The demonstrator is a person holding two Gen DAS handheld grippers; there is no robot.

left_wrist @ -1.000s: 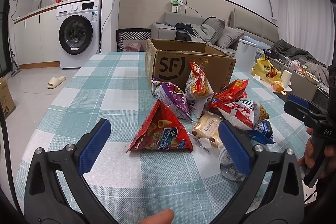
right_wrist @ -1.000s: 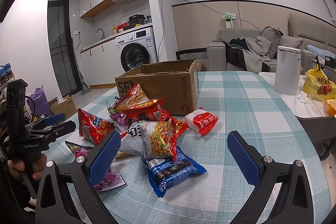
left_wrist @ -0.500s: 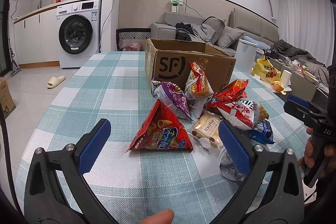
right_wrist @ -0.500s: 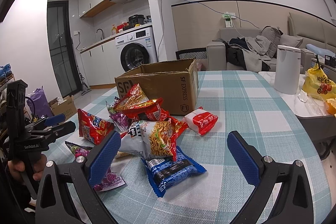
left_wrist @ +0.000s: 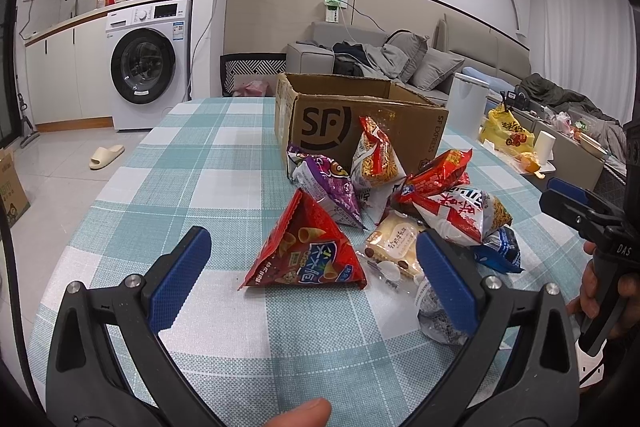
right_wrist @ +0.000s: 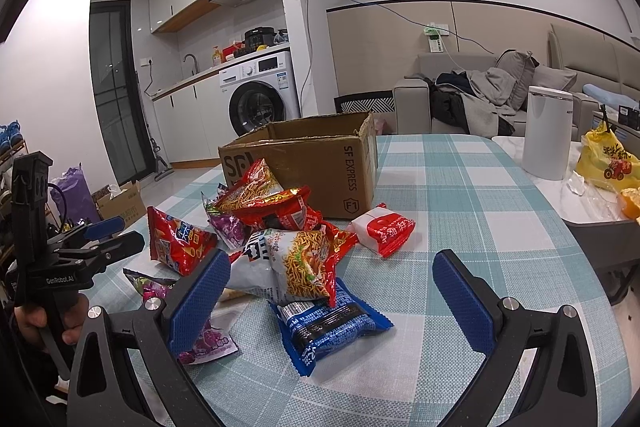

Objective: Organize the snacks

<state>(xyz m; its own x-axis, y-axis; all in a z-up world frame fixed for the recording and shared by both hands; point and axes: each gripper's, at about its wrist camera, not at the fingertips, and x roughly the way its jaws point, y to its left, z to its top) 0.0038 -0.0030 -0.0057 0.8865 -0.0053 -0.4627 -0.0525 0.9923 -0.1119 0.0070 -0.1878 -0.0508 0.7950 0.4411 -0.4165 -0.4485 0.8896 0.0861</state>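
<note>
A white washing machine (left_wrist: 149, 65) stands under a kitchen counter (left_wrist: 80, 19). A grey sofa (left_wrist: 404, 59) with cushions is by the beige wall. The floor is pale tile.

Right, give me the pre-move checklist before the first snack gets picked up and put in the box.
1. Left gripper open and holding nothing: ok.
2. Right gripper open and holding nothing: ok.
3. Cardboard box open at the top, flaps out of the way: ok.
4. Room inside the box: cannot tell, its inside is hidden from both views.
5. Red triangular bag lies alone on the tablecloth in front of the left gripper, nothing on top: ok.
6. Blue packet free to lift: not ok, the noodle bag overlaps its far end.
</note>
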